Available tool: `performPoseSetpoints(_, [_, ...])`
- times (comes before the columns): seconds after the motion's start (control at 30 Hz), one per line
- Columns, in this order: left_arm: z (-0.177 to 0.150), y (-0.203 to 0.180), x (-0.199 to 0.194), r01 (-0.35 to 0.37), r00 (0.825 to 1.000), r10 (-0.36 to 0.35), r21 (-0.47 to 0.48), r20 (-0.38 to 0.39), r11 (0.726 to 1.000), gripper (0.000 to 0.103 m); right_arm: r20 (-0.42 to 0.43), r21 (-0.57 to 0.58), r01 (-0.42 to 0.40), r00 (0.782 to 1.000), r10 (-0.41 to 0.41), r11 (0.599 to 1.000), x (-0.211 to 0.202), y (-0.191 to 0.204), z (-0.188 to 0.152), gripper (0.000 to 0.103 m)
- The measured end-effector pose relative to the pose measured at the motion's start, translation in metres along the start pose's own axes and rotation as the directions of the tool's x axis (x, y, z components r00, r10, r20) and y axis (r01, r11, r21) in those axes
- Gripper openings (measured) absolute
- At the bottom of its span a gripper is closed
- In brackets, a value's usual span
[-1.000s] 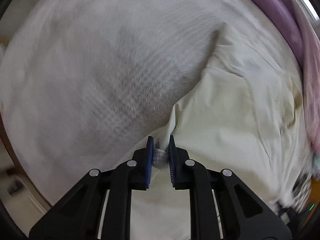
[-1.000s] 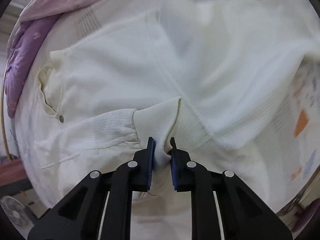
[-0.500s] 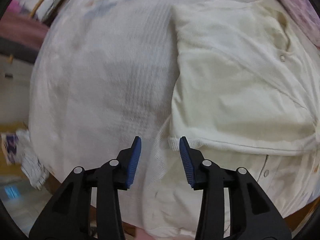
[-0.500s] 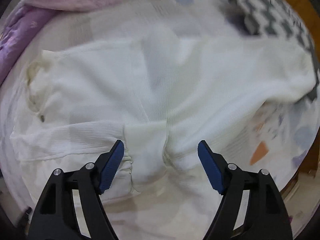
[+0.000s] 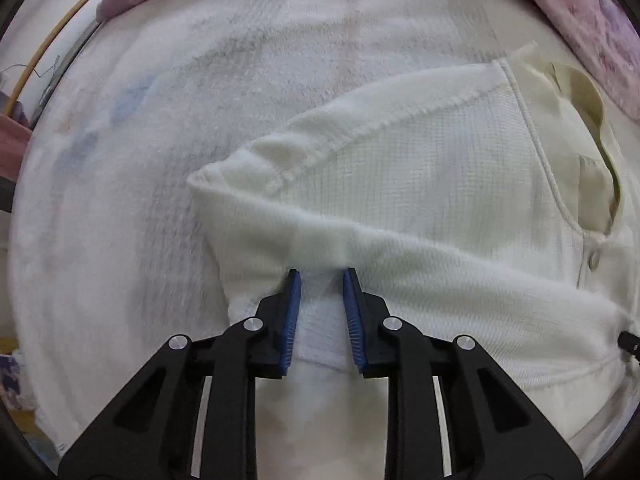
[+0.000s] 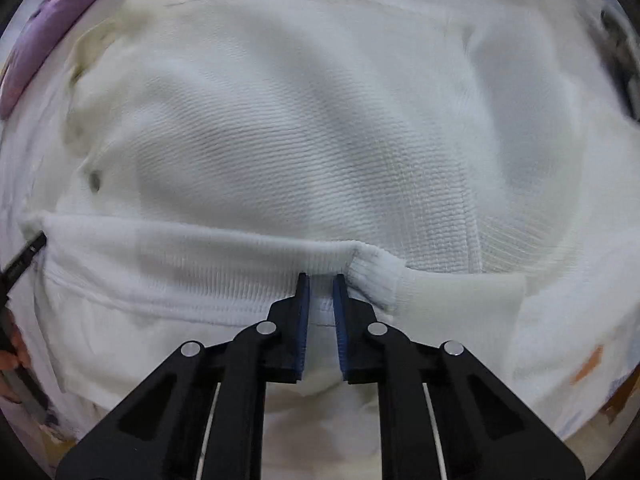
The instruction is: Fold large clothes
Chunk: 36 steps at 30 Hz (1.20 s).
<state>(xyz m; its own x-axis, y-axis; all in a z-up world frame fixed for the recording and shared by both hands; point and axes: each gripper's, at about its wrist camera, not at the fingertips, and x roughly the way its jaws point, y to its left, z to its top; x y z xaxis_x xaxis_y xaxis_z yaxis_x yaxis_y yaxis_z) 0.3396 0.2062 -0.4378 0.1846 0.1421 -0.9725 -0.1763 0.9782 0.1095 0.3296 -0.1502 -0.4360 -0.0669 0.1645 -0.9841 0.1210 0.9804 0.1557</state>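
While the cream knit top (image 5: 460, 184) lies spread on the white bed cover (image 5: 168, 168), I judge the fold partly made. In the left wrist view one sleeve (image 5: 420, 264) is already laid across the body of the garment, and the side is turned in to a point toward the left. The collar and button placket sit at the right edge, near the purple quilt (image 5: 580, 8). My left tongs (image 5: 319, 280) point steeply down onto the lower edge of that sleeve. Their jaws are closing with a band of knit between the blue pads (image 5: 291, 316); a gap shows on both sides, so I do not log a firm pinch yet.

From the right wrist view, the same top (image 6: 320, 120) fills the frame. The folded sleeve runs across it and ends in a ribbed cuff (image 6: 376, 276). My right tongs (image 6: 319, 284) stand just left of that cuff, jaws closing and nearly together, with sleeve fabric in the narrow gap. I read this as a pinch on the sleeve.

Remaining, by my judgement: the far side and the lengthwise fold are not yet done.
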Motion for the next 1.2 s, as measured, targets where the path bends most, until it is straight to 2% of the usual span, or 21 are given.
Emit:
performPoseSetpoints(0.03, [-0.001,-0.002,-0.004,-0.008,1.000,0.008,0.029,-0.006,1.000,0.023,-0.015,0.025,-0.007,1.000,0.008,1.000,-0.003,-0.002,0.001,0.010])
performPoseSetpoints(0.1, [-0.015,-0.005,-0.018,-0.021,0.999,0.026,0.106,-0.039,0.994,0.023,-0.081,0.034,0.035,0.996,-0.032,0.999,-0.012,-0.001,-0.005,0.013])
performPoseSetpoints(0.13, [-0.027,-0.005,-0.024,-0.018,0.998,0.025,0.122,-0.055,0.992,0.023,-0.133,-0.011,0.064,0.989,-0.065,0.998,-0.016,0.005,-0.015,0.014])
performPoseSetpoints(0.23, [-0.080,0.001,-0.034,-0.039,0.989,0.062,0.166,-0.138,0.985,0.023,-0.176,-0.094,0.114,0.976,-0.129,0.989,-0.015,0.012,-0.048,0.013])
performPoseSetpoints(0.3, [-0.111,0.005,-0.037,-0.041,0.982,0.069,0.158,-0.175,0.987,0.023,-0.239,-0.060,0.103,0.964,-0.114,0.993,-0.001,0.006,-0.068,0.011])
performPoseSetpoints(0.37, [-0.132,0.011,-0.035,-0.023,0.975,0.046,0.110,-0.215,0.994,0.023,-0.222,-0.042,0.098,0.969,-0.105,0.994,0.006,0.005,-0.074,0.011])
performPoseSetpoints(0.4, [-0.140,0.013,-0.033,-0.014,0.979,0.031,0.085,-0.203,0.996,0.023,-0.206,-0.048,0.104,0.972,-0.112,0.993,0.014,0.007,-0.074,0.011])
performPoseSetpoints(0.47, [-0.141,0.012,-0.029,-0.022,0.981,0.033,0.060,-0.191,0.998,0.024,-0.210,-0.018,0.116,0.971,-0.117,0.993,0.020,0.007,-0.072,0.011])
performPoseSetpoints(0.53, [-0.136,0.012,-0.032,-0.030,0.976,0.031,0.007,-0.214,1.000,0.024,-0.232,-0.009,0.125,0.965,-0.124,0.992,0.016,0.012,-0.066,0.011])
performPoseSetpoints(0.63, [-0.130,0.015,-0.037,-0.016,0.977,0.016,0.002,-0.212,1.000,0.025,-0.204,0.006,0.100,0.974,-0.097,0.995,-0.002,0.012,-0.064,0.013])
performPoseSetpoints(0.67, [-0.130,0.018,-0.039,-0.019,0.977,0.023,0.019,-0.212,1.000,0.027,-0.206,0.009,0.095,0.974,-0.091,0.995,-0.005,0.012,-0.064,0.013])
performPoseSetpoints(0.7, [-0.130,0.021,-0.042,-0.029,0.976,0.036,0.036,-0.215,0.999,0.036,-0.210,0.013,0.093,0.974,-0.088,0.996,-0.006,0.013,-0.063,0.014])
performPoseSetpoints(0.73, [-0.129,0.025,-0.045,-0.044,0.976,0.051,0.039,-0.211,0.998,0.050,-0.206,0.018,0.087,0.975,-0.082,0.996,-0.010,0.017,-0.065,0.017])
performPoseSetpoints(0.77, [-0.129,0.027,-0.050,-0.053,0.978,0.059,0.033,-0.202,0.998,0.056,-0.198,0.024,0.074,0.978,-0.067,0.997,-0.014,0.015,-0.064,0.031])
performPoseSetpoints(0.8, [-0.128,0.027,-0.056,-0.049,0.979,0.053,0.024,-0.195,0.999,0.063,-0.186,0.031,0.046,0.982,-0.040,0.998,-0.022,0.013,-0.063,0.062])
performPoseSetpoints(0.83, [-0.127,0.029,-0.061,-0.041,0.980,0.043,0.014,-0.194,0.999,0.070,-0.170,0.036,0.039,0.985,-0.032,0.999,-0.029,0.008,-0.061,0.077])
performPoseSetpoints(0.87, [-0.125,0.031,-0.068,-0.036,0.981,0.036,0.001,-0.193,0.999,0.073,-0.132,0.036,0.055,0.990,-0.050,0.998,-0.041,0.009,-0.061,0.090])
performPoseSetpoints(0.97, [-0.121,0.033,-0.092,-0.020,0.984,0.018,-0.012,-0.176,1.000,0.077,-0.027,-0.003,0.057,0.998,-0.057,0.998,-0.076,0.013,-0.063,0.091])
performPoseSetpoints(1.2, [-0.126,0.025,-0.158,0.007,0.993,-0.007,-0.005,-0.119,1.000,0.078,0.047,-0.067,0.028,0.999,-0.025,0.997,-0.137,0.004,-0.101,0.091])
